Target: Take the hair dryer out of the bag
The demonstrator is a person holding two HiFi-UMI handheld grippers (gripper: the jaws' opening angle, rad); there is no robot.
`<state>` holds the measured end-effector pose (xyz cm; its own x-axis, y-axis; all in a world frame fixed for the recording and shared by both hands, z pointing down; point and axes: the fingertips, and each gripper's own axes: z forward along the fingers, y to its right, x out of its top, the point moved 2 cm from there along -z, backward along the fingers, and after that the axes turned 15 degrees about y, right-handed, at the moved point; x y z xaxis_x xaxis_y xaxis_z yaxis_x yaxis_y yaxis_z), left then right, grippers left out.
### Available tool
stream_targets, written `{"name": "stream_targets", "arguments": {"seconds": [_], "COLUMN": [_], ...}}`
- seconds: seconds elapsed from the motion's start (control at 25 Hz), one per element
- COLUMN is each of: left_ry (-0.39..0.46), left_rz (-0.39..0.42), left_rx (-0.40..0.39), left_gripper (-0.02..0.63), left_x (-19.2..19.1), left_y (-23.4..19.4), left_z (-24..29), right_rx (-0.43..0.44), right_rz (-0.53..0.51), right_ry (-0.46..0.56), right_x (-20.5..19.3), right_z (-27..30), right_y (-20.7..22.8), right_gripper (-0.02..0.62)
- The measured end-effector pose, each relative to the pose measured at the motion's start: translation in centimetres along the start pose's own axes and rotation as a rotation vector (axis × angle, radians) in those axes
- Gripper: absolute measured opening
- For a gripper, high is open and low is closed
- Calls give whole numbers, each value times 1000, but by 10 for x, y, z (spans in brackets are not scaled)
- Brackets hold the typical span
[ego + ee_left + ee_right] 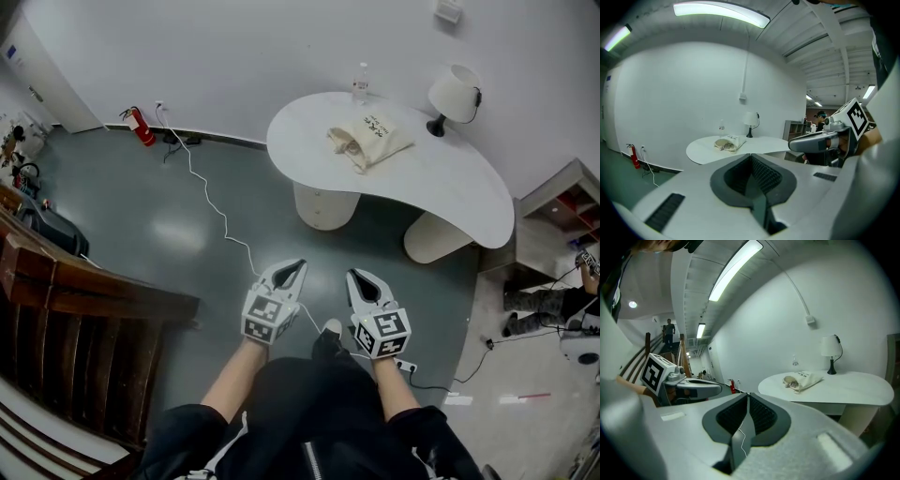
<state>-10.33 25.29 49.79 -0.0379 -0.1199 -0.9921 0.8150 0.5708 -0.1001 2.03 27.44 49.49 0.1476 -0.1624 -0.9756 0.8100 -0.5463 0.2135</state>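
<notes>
Left gripper (pixel 296 266) and right gripper (pixel 360 276): jaws together, empty. Well ahead of them, the bag (pixel 802 380) on the table (pixel 450 187) hides most of what is perhaps the hair dryer (pixel 790 381).

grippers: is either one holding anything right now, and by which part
Nothing is held. The left gripper and right gripper are both shut empty, away from the table where the bag lies untouched.
</notes>
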Motion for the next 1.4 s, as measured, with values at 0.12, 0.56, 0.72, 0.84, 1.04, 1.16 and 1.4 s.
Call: {"name": "stream_targets", "arguments": {"seconds": [0.12, 0.56, 0.72, 0.84, 1.04, 1.16, 1.4], "left_ry": [-4, -18, -25, -26, -14, -12, -10], "left_rz": [7, 18, 27, 25, 21, 18, 4], "left_rx": [13, 54, 61, 68, 53, 36, 5], "left_gripper": [14, 14, 14, 14, 14, 14, 14], "left_x": [-1, -2, 0, 2, 2, 0, -3], "left_y": [2, 21, 21, 18, 18, 15, 5], "left_z": [18, 69, 78, 85, 107, 121, 153], "right_rx": [12, 59, 59, 65, 64, 54, 13], "right_rz": [5, -5, 10, 12, 1, -13, -16], "right_ry": [-1, 2, 11, 10, 0, 4, 3], "right_x": [2, 14, 17, 17, 16, 20, 23], "right_z": [5, 9, 10, 11, 17, 22, 36], "right_y": [18, 77, 87, 89, 102, 110, 132], "right_gripper": [6, 6, 6, 6, 6, 8, 8]}}
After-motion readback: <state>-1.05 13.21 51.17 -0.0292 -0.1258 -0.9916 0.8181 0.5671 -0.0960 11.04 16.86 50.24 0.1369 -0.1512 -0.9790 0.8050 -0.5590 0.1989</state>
